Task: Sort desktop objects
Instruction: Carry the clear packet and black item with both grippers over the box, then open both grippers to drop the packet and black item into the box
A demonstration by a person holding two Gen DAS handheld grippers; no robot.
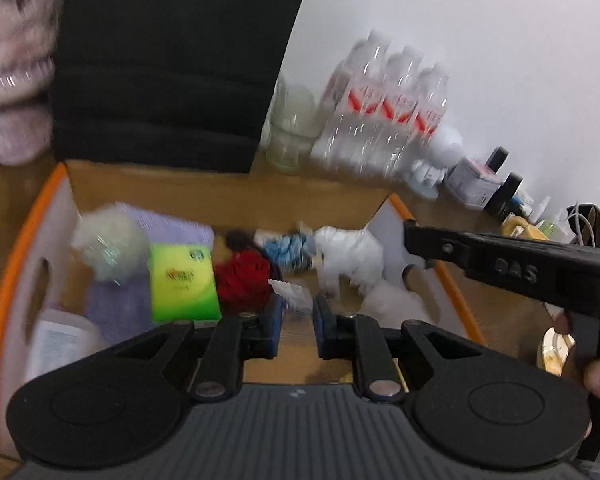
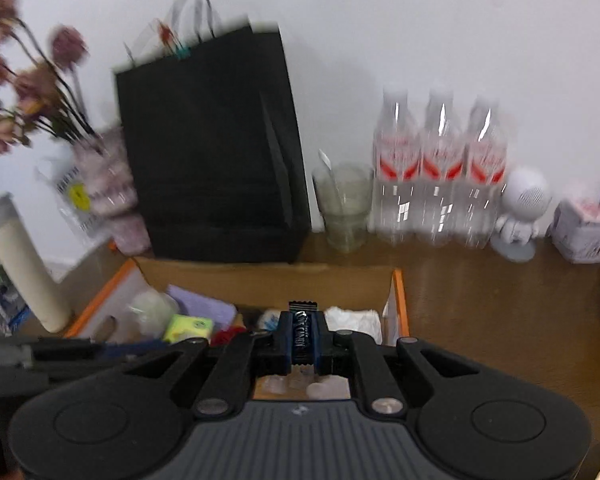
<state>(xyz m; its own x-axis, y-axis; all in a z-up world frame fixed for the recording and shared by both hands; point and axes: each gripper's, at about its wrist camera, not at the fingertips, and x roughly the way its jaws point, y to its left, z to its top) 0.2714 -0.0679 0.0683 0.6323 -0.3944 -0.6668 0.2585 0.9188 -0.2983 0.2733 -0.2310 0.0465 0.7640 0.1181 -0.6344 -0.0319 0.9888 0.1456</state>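
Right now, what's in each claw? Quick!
Left gripper: shut on a clear crinkly wrapper.
Right gripper: shut on a dark candy packet.

You are at a home desk, a lived-in one. Beyond your jaws, a wooden desktop (image 2: 480, 300) runs to a plain white wall (image 2: 380, 20). Straight ahead stands a black paper gift bag (image 2: 208, 152); right of it a glass cup (image 2: 346, 208), three water bottles (image 2: 440, 168) and a small white robot figurine (image 2: 520, 212). Left are dried flowers (image 2: 28, 80). Below your jaws, an orange-edged cardboard box (image 1: 228, 196) holds household oddments.
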